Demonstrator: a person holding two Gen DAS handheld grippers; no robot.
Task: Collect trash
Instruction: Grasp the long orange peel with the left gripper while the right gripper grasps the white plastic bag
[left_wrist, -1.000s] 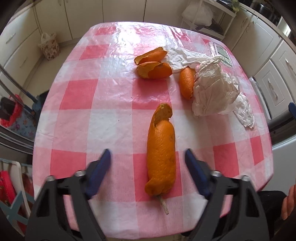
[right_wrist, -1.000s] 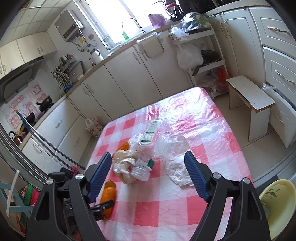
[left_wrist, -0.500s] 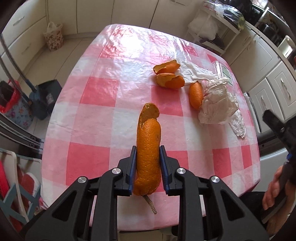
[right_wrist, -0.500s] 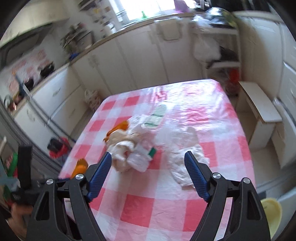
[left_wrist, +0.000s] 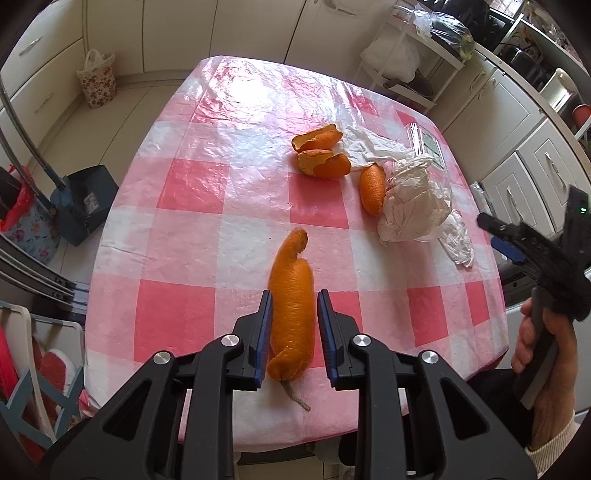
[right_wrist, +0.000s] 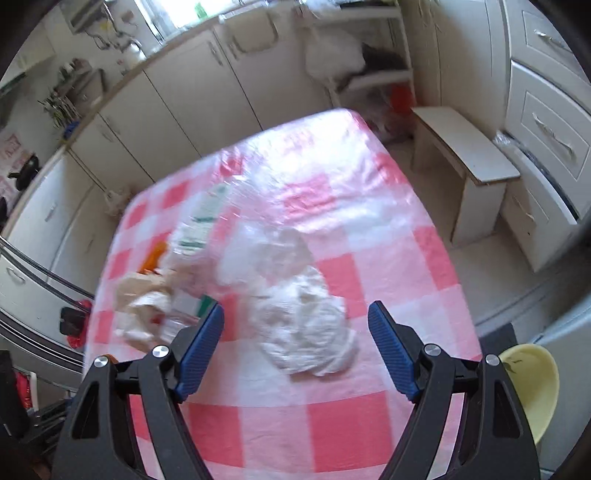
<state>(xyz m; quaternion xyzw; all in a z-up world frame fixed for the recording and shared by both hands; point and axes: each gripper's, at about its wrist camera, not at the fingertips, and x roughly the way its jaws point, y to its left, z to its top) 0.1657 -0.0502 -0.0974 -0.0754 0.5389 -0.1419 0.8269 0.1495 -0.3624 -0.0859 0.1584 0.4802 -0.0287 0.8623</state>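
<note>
Two grippers work over the checked table (left_wrist: 192, 184). Right gripper (right_wrist: 295, 343) hangs wide apart above the white bag (right_wrist: 306, 325), so drop straight down on it. Left gripper (left_wrist: 293, 328) squeezes the long orange peel (left_wrist: 291, 306); hold it tight and lift slowly.

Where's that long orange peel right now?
In the left wrist view, the long orange peel sits clamped in the left tool, above the checked table's near edge.

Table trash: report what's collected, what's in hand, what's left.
Nothing visibly collected yet. The left gripper, whose jaws have just been closing, clamps the long orange peel. The right gripper hangs open above the white tissue wad. Three peel pieces and wrappers remain.
</note>
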